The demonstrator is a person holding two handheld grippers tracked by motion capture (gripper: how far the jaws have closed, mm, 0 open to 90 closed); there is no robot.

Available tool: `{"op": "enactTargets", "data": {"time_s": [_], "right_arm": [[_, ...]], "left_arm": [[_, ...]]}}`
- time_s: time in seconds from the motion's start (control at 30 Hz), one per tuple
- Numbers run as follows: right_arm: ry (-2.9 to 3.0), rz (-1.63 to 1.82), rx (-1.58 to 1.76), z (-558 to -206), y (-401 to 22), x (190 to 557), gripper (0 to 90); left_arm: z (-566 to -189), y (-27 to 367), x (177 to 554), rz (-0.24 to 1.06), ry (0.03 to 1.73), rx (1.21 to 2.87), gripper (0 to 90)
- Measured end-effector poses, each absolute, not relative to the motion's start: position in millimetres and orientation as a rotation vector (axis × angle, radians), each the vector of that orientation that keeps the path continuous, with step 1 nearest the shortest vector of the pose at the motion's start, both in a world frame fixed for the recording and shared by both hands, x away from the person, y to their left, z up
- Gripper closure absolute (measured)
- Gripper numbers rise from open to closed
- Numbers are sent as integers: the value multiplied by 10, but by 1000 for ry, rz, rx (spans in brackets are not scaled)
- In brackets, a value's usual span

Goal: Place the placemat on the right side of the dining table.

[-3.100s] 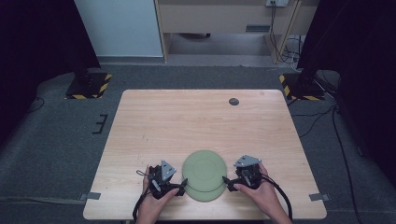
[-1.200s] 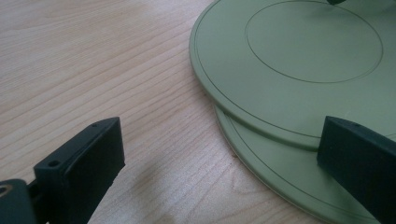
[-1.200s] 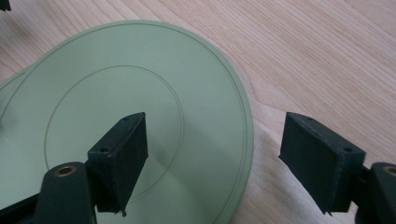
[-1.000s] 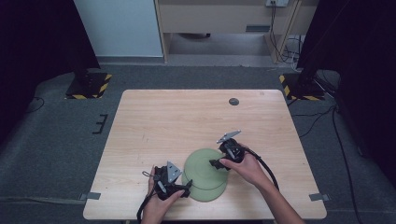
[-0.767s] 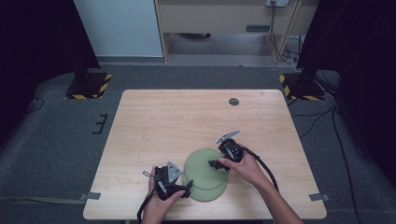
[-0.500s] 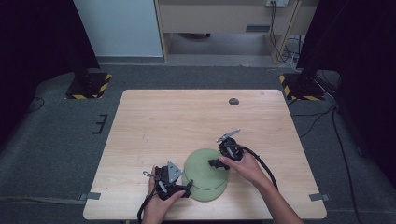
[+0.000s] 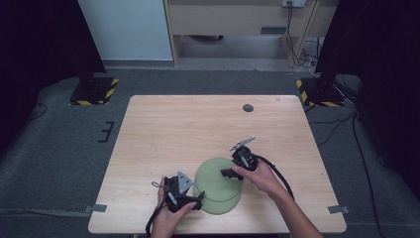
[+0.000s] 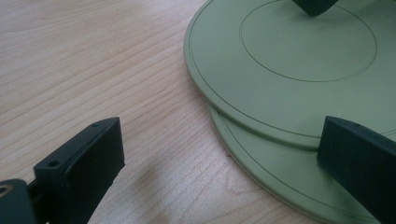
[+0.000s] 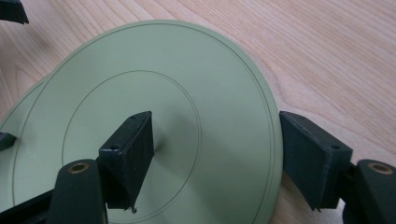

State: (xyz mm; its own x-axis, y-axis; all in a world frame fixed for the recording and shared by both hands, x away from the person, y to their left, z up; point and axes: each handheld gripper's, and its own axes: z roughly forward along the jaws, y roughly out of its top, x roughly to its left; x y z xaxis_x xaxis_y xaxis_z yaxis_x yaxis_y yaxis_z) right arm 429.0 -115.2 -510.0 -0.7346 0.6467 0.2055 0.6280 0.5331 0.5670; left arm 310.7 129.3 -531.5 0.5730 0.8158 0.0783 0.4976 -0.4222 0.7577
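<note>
Two pale green plates lie stacked and offset near the table's front edge, the top plate [image 7: 215, 174] [image 9: 187, 70] [image 8: 289, 79] shifted away from the person over the bottom plate [image 7: 222, 204] [image 8: 280, 182]. My right gripper [image 7: 229, 173] [image 9: 217, 128] straddles the top plate's right rim. One jaw is over the plate and the other just outside the rim. Its jaws have just been closing and do not visibly press on the rim. My left gripper [image 7: 198, 199] [image 8: 222, 140] is wide open at the stack's front left. One of its jaws is over the table and the other over the plates' edge.
The plates rest on a light wooden table [image 7: 198, 129]. A small dark round disc [image 7: 247, 107] sits near its far edge. A black cable [image 7: 277, 171] trails from the right gripper. Striped floor bases [image 7: 94, 91] stand beyond the far corners.
Since three seconds ago my right gripper has moved from the plates' right side up onto the top plate's far right rim, and the plates now look offset. Both hands have stayed still over the last second.
</note>
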Motion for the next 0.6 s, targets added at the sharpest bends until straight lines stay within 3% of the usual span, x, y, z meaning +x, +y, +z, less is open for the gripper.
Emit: {"op": "enactTargets", "data": {"time_s": [0.23, 0.6], "right_arm": [[2700, 1008, 1149, -4982, -1187, 4231, 318], [2703, 1135, 1101, -4809, -1251, 4133, 448]], "left_arm": [[-5315, 1299, 3118, 571, 1043, 2103, 0], [-5313, 1299, 3124, 567, 1042, 2107, 0]]}}
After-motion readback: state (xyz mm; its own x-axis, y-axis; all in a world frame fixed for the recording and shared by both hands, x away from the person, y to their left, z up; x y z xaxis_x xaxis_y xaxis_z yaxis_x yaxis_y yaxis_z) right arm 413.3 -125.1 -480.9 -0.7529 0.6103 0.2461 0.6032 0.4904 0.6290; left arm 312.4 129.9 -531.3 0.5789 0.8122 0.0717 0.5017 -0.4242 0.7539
